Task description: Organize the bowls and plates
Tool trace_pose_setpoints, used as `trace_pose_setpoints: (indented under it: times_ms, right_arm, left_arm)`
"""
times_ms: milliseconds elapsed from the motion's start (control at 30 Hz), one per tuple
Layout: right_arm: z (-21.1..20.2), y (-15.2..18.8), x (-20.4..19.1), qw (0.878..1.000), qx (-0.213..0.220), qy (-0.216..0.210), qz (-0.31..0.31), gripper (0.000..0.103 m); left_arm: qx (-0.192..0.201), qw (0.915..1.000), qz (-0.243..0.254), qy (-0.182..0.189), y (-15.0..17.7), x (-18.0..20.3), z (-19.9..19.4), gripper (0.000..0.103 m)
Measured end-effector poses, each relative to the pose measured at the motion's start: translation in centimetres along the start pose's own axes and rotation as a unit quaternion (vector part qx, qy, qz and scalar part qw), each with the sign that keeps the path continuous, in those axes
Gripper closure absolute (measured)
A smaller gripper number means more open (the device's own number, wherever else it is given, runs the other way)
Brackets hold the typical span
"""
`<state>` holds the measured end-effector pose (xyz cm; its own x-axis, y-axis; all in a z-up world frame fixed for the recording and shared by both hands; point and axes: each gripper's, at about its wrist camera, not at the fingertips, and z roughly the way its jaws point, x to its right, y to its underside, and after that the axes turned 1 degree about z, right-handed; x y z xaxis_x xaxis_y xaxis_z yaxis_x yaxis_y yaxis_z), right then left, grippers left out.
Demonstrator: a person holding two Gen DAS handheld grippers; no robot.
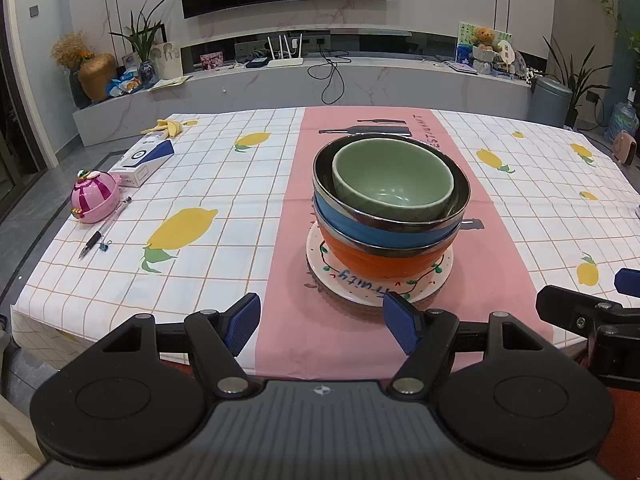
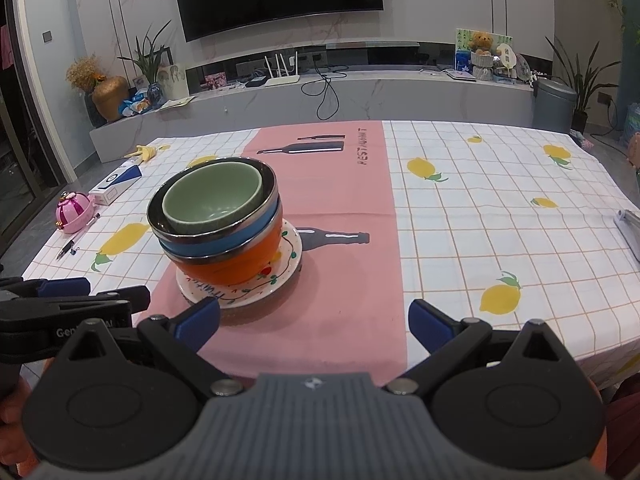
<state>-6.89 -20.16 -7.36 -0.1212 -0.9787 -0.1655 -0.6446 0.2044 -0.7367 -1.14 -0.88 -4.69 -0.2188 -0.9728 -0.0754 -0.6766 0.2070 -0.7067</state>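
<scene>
Bowls sit nested mid-desk on the pink strip: green bowl [image 1: 394, 182] inside blue bowl [image 1: 384, 232] inside orange bowl [image 1: 380, 260], all on a painted plate [image 1: 372, 286]. Left tongs [image 1: 322, 322] and right tongs [image 2: 314, 322] gape empty, short of it. Judging so, approach low, pinch one rim squarely, and lift straight up.

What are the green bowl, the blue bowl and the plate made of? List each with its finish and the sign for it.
Green bowl: probably glazed ceramic; thick rim, soft glossy sheen inside.
Blue bowl: likely stainless steel with a blue outer shell; bright mirror-like metal rim and lining.
Plate: seemingly glazed ceramic, white and glossy, with painted vines and lettering; melamine cannot be ruled out.
</scene>
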Motion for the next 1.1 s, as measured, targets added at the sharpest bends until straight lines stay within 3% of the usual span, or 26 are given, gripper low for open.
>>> trace_pose_setpoints:
  times_ms: [1100]
  right_arm:
    - [0.14,0.10,-0.33,1.000,-0.007,-0.004,-0.006,0.004]
  left_arm:
    - [0.010,0.9999,-0.002,0.003,0.01,-0.22,-0.67,0.021]
